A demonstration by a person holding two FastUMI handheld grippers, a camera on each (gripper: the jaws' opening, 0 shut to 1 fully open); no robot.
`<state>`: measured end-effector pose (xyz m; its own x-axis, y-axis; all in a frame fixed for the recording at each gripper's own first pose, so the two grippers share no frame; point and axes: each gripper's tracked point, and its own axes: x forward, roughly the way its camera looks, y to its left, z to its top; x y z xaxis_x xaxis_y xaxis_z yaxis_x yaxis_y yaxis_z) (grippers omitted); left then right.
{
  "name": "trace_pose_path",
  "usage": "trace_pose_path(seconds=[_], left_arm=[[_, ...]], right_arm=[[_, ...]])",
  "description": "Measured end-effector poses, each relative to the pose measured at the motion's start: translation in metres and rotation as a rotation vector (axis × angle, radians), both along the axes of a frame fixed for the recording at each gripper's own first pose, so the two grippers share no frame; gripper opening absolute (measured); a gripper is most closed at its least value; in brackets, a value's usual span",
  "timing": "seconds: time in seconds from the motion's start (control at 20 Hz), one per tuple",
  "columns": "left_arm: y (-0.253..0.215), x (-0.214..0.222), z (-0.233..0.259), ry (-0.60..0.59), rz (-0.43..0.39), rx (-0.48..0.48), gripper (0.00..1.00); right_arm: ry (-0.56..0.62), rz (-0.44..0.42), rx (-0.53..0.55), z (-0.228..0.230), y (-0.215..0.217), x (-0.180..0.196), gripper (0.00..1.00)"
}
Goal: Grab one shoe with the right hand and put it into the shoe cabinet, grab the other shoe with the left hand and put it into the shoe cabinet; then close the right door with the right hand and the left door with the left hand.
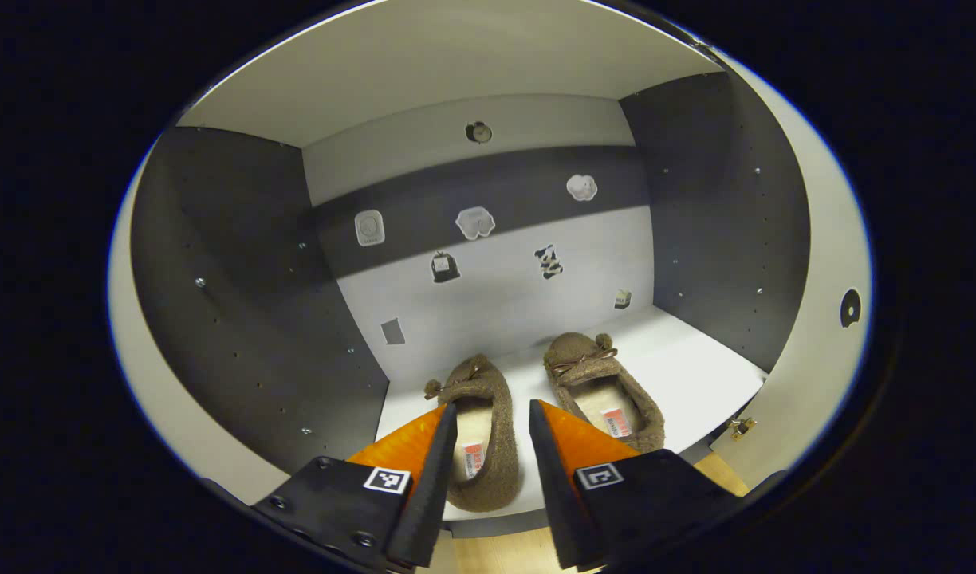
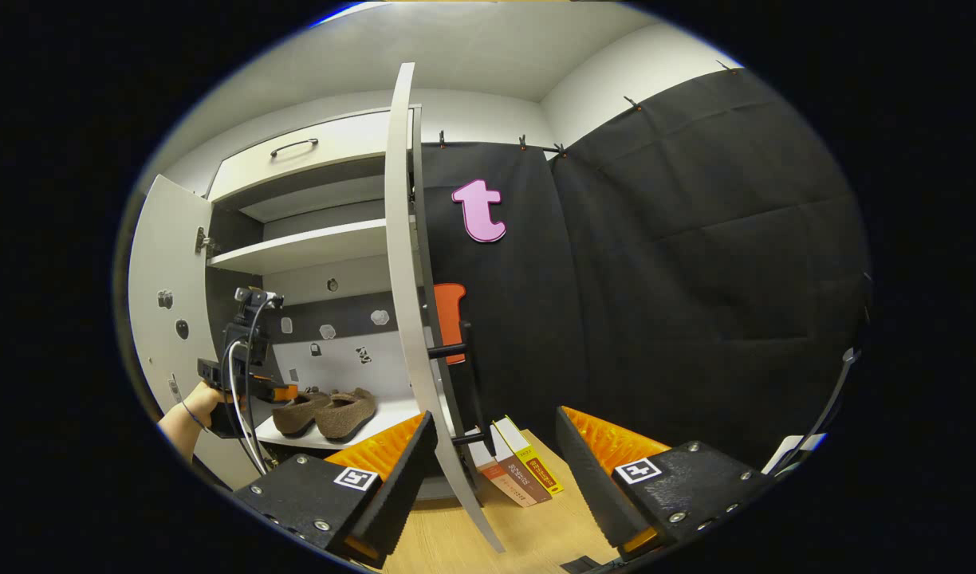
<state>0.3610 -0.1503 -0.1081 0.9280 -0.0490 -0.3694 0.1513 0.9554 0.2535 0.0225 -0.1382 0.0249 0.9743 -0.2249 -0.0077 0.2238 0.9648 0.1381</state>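
shoes [image 1: 488,430] [image 1: 608,391] sit side by side on the cabinet shelf [image 1: 695,375], toes inward. left gripper [image 1: 492,422] has jaws released, empty; right gripper [image 2: 496,446] straddles the right door [image 2: 408,303] edge, jaws apart, likely to close it.

2 fuzzy brown shoes [image 1: 536,414] with brown bows and cream insoles, white cabinet shelf [image 1: 695,375], dark grey side walls [image 1: 241,319], white doors [image 2: 404,303], light wood floor [image 2: 520,534]
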Motion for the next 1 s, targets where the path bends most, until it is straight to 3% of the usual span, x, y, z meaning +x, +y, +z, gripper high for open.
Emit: trace_pose_path(seconds=[0.05, 0.1, 0.15, 0.3, 0.35, 0.45, 0.6, 0.7, 1.0], left_arm=[[-0.003, -0.006, 0.009, -0.022, -0.006, -0.009, 0.76], [-0.006, -0.015, 0.019, -0.040, -0.015, -0.017, 0.71], [-0.005, -0.024, 0.028, -0.059, -0.021, -0.023, 0.77], [-0.005, -0.053, 0.058, -0.121, -0.027, -0.043, 0.77], [-0.007, -0.066, 0.066, -0.138, -0.031, -0.061, 0.90], [-0.007, -0.090, 0.085, -0.175, -0.040, -0.094, 0.88], [-0.008, -0.130, 0.113, -0.237, -0.056, -0.141, 1.00], [-0.002, -0.155, 0.124, -0.272, -0.055, -0.167, 0.96], [0.034, -0.224, 0.134, -0.318, -0.010, -0.215, 1.00]], right_arm=[[0.001, 0.006, -0.004, -0.001, 0.002, -0.002, 0.92], [0.004, 0.010, -0.011, -0.002, 0.004, -0.004, 0.92], [0.006, 0.014, -0.017, -0.003, 0.006, -0.005, 0.92], [0.011, 0.025, -0.025, -0.005, 0.010, -0.012, 0.93], [0.013, 0.031, -0.027, -0.006, 0.012, -0.014, 0.93], [0.019, 0.039, -0.039, -0.008, 0.013, -0.019, 0.93], [0.022, 0.035, -0.061, -0.011, 0.011, -0.028, 0.93], [0.029, 0.031, -0.065, -0.014, 0.008, -0.031, 0.93], [0.058, 0.001, -0.060, -0.037, -0.015, -0.029, 0.93]])
